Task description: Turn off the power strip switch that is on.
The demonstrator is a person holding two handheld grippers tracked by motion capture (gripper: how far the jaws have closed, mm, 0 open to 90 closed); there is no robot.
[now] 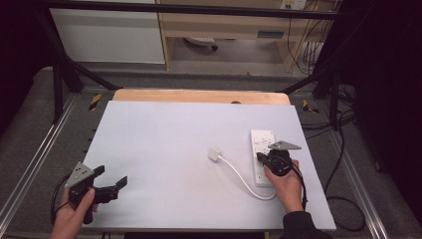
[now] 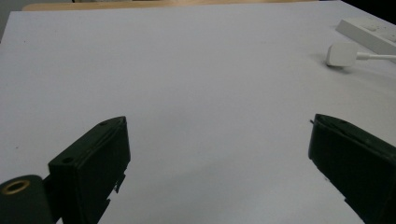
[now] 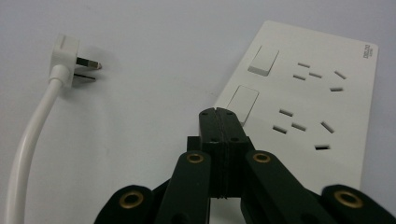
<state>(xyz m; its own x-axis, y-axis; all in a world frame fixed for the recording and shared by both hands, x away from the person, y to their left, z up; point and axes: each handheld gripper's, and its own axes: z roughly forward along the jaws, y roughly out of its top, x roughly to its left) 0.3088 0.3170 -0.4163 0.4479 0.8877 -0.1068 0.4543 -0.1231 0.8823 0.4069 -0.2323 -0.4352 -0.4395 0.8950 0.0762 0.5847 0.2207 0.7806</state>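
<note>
A white power strip (image 1: pixel 262 149) lies at the right of the white table top, its sockets and two rocker switches (image 3: pixel 260 61) facing up. Its white plug (image 1: pixel 215 154) lies on its side to the left, prongs bare, at the end of a curved white cable (image 1: pixel 245 181). My right gripper (image 1: pixel 260 158) is shut with nothing between its jaws. Its tip (image 3: pixel 218 112) hovers at the near edge of the power strip (image 3: pixel 308 93), beside the lower switch, with the plug (image 3: pixel 65 50) off to its left. My left gripper (image 1: pixel 111 177) stands wide open over bare table at the front left (image 2: pixel 219 121).
The table top (image 1: pixel 164 134) has a wooden strip along its far edge. A black metal frame and loose cables (image 1: pixel 343 199) surround the table on grey carpet. In the left gripper view the plug (image 2: pixel 341 53) and the strip (image 2: pixel 369 31) sit far off at the upper right.
</note>
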